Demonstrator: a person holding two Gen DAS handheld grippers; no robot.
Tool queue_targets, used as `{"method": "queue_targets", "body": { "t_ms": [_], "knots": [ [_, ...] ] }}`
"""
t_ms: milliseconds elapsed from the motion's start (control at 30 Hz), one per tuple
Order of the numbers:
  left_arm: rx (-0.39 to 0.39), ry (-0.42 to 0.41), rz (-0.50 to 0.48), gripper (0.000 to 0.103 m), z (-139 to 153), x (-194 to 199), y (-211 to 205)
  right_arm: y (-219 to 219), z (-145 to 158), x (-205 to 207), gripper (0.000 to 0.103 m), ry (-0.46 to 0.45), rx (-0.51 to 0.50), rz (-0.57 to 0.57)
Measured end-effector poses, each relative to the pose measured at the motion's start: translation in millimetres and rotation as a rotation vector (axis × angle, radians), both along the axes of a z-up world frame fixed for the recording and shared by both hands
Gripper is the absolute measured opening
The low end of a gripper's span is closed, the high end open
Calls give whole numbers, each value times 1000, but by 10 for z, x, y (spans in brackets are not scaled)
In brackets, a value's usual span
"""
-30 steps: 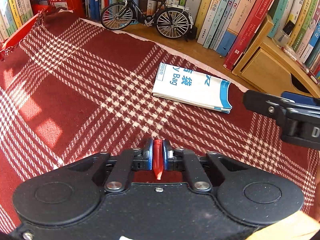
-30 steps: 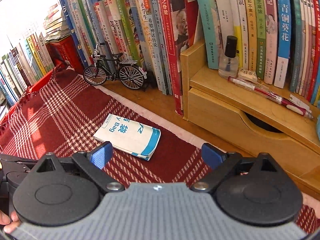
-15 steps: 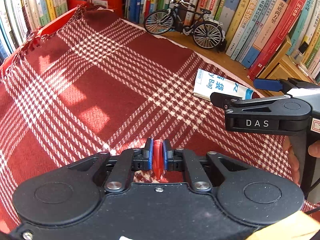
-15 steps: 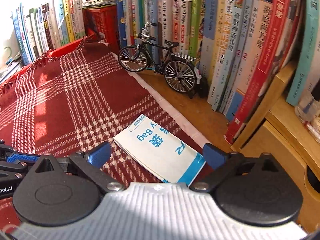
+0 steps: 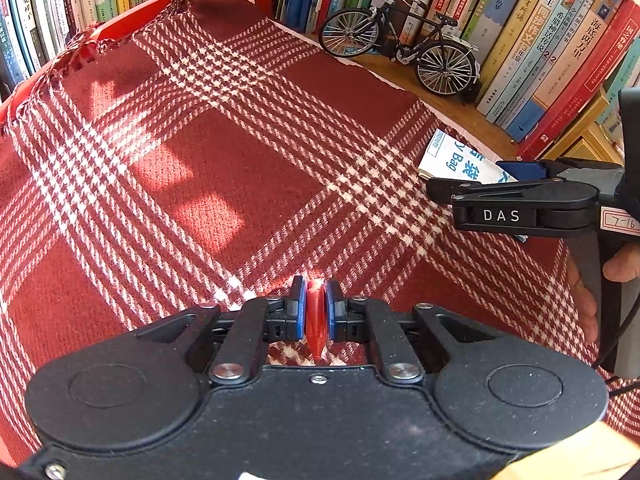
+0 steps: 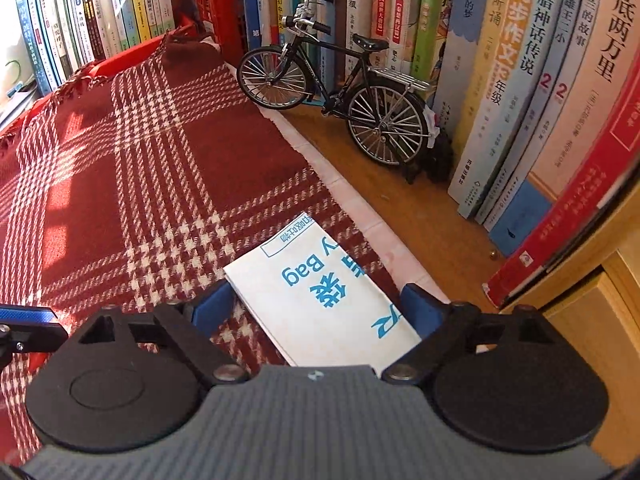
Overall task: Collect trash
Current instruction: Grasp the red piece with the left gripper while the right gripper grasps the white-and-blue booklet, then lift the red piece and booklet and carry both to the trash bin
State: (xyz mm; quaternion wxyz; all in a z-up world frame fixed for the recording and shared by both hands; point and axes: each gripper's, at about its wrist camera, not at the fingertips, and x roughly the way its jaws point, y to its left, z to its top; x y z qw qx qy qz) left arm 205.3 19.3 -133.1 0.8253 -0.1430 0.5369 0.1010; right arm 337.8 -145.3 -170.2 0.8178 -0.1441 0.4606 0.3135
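White bag (image 6: 320, 292) between right tongs (image 6: 316, 308), apart, closing | left tongs (image 5: 316, 312) clamp red piece (image 5: 315, 320)

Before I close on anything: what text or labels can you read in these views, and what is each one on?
"y Bag": white packet on the plaid cloth; its other print is cut off.
"DAS": right hand-held gripper.
"7-16": white sticker on it.
"海底两万里": book spine.
Small spine print: unreadable.

Right tongs (image 6: 316, 308) now astride bag (image 6: 320, 292)
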Motion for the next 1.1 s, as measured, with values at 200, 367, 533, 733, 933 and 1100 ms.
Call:
{"method": "queue_targets", "body": {
  "t_ms": [200,367,533,733,933,1100],
  "knots": [
    [-13,-11,-1,9,69,-32,-5,-64,196,-214,45,-42,-13,-61],
    [-21,-27,3,9,172,-108,-3,-124,354,-342,29,-13,32,-154],
    [-33,-38,13,9,267,-211,31,-172,518,-595,16,72,92,-221],
    [-52,-37,41,10,273,-342,107,-67,400,-656,72,23,14,-178],
    [-63,-25,70,9,216,-454,171,4,135,-462,91,39,-51,-207],
    [-78,-54,62,9,285,-535,193,21,163,-567,47,34,-34,-231]
  ]
}}
